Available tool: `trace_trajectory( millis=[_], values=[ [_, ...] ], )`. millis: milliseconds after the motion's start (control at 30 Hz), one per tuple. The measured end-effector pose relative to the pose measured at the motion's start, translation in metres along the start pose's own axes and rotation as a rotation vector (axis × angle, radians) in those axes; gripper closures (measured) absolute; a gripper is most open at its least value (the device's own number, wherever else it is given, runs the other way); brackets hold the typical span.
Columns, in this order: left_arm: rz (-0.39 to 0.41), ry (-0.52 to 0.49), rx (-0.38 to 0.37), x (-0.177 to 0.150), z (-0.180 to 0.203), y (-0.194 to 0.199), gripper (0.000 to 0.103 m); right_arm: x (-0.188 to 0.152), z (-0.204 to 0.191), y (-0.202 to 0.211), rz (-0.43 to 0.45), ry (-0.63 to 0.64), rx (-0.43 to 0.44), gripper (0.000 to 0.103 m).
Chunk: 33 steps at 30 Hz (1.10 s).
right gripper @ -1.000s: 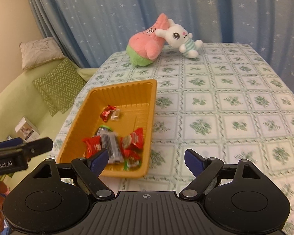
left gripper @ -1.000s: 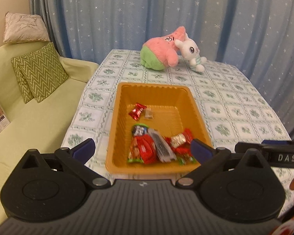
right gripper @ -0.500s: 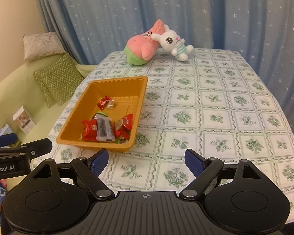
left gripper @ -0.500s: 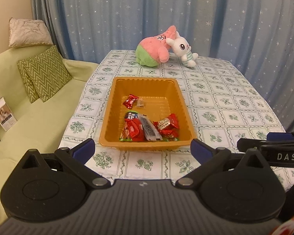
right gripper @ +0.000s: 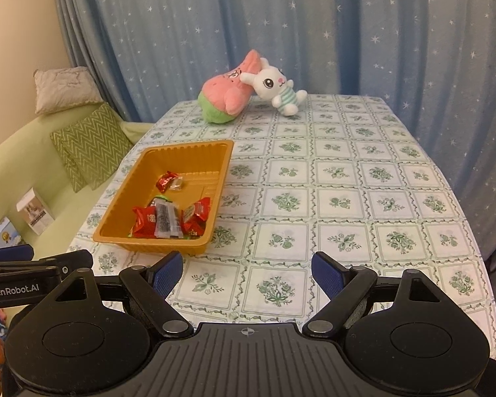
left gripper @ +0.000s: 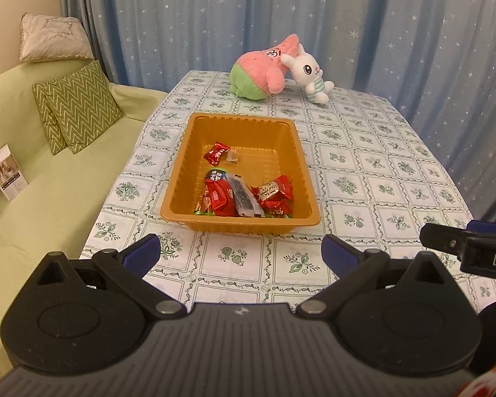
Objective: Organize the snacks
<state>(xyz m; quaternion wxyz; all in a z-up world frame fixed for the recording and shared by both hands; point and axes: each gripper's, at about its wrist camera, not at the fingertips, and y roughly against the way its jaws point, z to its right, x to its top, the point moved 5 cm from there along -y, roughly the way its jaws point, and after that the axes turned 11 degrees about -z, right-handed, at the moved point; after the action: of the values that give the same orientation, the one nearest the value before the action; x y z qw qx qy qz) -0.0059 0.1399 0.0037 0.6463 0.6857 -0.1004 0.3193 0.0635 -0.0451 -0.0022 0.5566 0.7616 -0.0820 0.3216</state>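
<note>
An orange plastic tray [left gripper: 182, 172] [right gripper: 122, 211] sits on the table's left half. Several red-wrapped snacks [left gripper: 244, 197] [right gripper: 170, 220] are heaped at its near end, and one red candy [left gripper: 216, 152] [right gripper: 167, 180] lies apart near its middle. My left gripper [left gripper: 240, 251] hangs open above the near table edge, short of the tray, with nothing between its blue pads. My right gripper [right gripper: 247, 276] is open too, over the cloth to the right of the tray, and holds nothing.
A pink-and-green plush [left gripper: 261, 77] [right gripper: 228, 99] and a white bunny plush [left gripper: 309, 72] [right gripper: 276, 86] lie at the table's far end. A green sofa [left gripper: 49, 182] with zigzag cushions [left gripper: 79, 109] flanks the left side. Blue starred curtains hang behind.
Both grippers have drawn back from the tray and risen a little; the tray now looks smaller and farther off. Both stayed open throughout.
</note>
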Motion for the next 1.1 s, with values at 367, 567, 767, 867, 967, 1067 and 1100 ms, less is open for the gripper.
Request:
trace_trajectory(
  millis=[367, 567, 767, 867, 967, 1067, 1100],
  values=[
    [0.005, -0.012, 0.013, 0.0018, 0.0012, -0.0013, 0.000, 0.0003, 0.0000, -0.0025, -0.005, 0.000, 0.004, 0.018],
    [0.003, -0.016, 0.011, 0.0031, 0.0027, -0.0029, 0.000, 0.0004, -0.0010, -0.0032, -0.004, 0.003, 0.007, 0.018],
    [0.006, -0.025, 0.013, 0.0039, 0.0050, -0.0032, 0.000, 0.0002, -0.0017, -0.0046, -0.004, 0.003, 0.009, 0.018],
    [0.010, -0.029, 0.016, 0.0044, 0.0052, -0.0028, 0.000, 0.0001, -0.0018, -0.0044, -0.006, 0.003, 0.009, 0.018],
    [0.011, -0.029, 0.019, 0.0049, 0.0050, -0.0022, 0.000, 0.0001, -0.0019, -0.0044, -0.005, 0.003, 0.009, 0.018],
    [0.011, -0.031, 0.021, 0.0050, 0.0050, -0.0022, 0.000, 0.0001, -0.0004, -0.0037, -0.003, 0.003, 0.010, 0.018],
    [0.011, -0.030, 0.020, 0.0051, 0.0050, -0.0022, 0.000, 0.0001, -0.0005, -0.0039, -0.003, 0.003, 0.009, 0.018]
  ],
)
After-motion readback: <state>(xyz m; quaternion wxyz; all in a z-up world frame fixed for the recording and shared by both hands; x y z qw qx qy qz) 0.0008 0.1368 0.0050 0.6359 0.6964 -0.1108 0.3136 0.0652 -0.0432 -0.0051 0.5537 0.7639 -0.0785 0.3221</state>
